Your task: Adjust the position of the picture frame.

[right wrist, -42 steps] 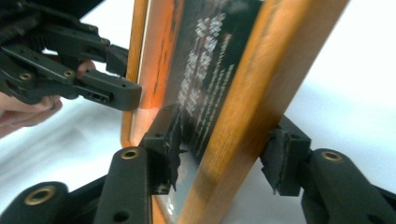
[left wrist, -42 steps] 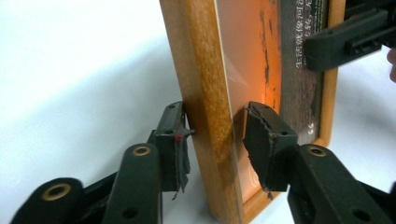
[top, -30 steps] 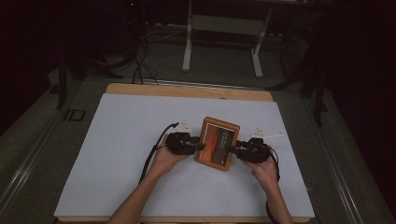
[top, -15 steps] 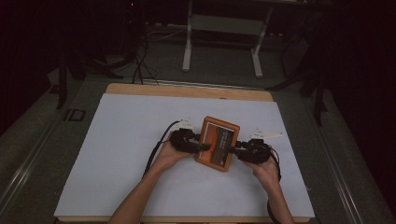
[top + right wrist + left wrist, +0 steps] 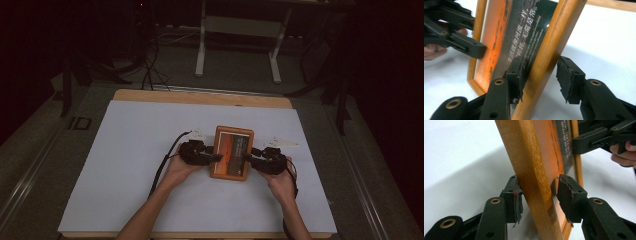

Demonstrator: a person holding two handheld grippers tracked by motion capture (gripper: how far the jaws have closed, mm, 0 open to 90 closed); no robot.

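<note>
Wooden picture frame at centre of the white table cover, turned squarer to the view than a second ago, less tilted. Left gripper straddles its left edge: jaws just closing, one pad touching, other apart, no grip. Right gripper straddles the right edge, jaws just opening, outer pad clear. Hands unmoved.

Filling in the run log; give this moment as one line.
scene: wooden picture frame on white table cover | left tool: straddles frame edge, closing | right tool: straddles opposite edge, opening
</note>
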